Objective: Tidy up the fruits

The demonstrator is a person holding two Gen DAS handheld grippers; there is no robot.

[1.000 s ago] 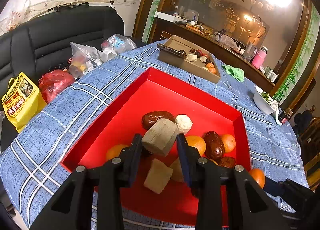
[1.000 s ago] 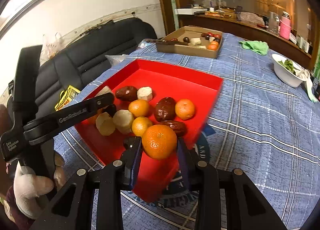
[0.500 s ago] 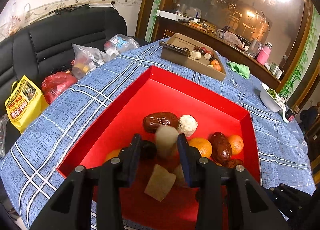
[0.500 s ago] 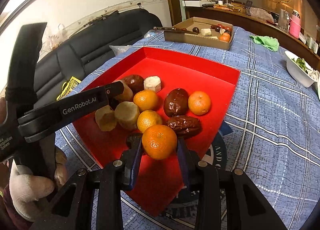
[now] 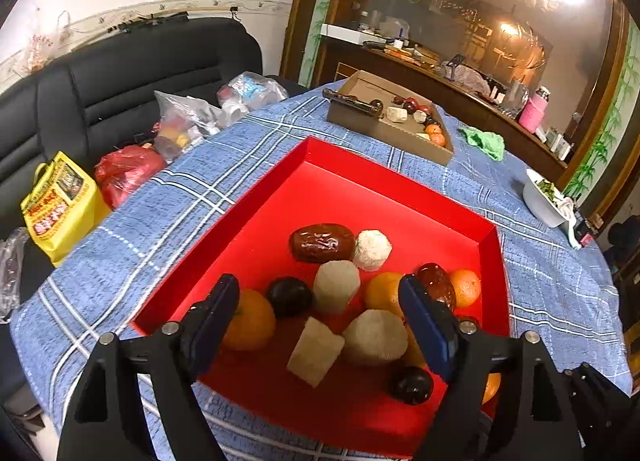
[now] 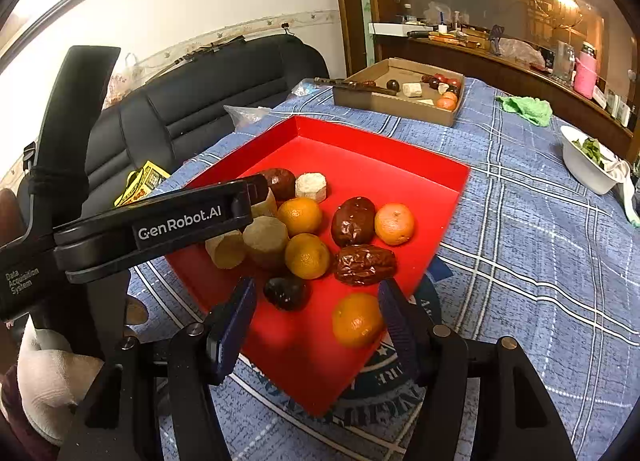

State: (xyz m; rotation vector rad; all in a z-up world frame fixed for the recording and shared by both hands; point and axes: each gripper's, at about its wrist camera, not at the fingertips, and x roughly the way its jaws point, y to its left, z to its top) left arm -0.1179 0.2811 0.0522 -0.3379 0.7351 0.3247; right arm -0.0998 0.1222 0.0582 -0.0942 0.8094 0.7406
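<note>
Both my claws – left [image 5: 316, 313], right [image 6: 316, 319] – just opened wide, empty – fruit piled in red tray [image 5: 360, 181], brown box [image 6: 384, 105] still holds more.

Oranges [image 6: 356, 319], dark dates [image 6: 365, 264] and pale chunks [image 5: 335, 286] lie clustered in the red tray [image 5: 360, 189].

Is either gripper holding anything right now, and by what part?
Nothing is held. The left gripper and right gripper have just opened; the round orange tangerine lies loose in the red cardboard tray.
</note>
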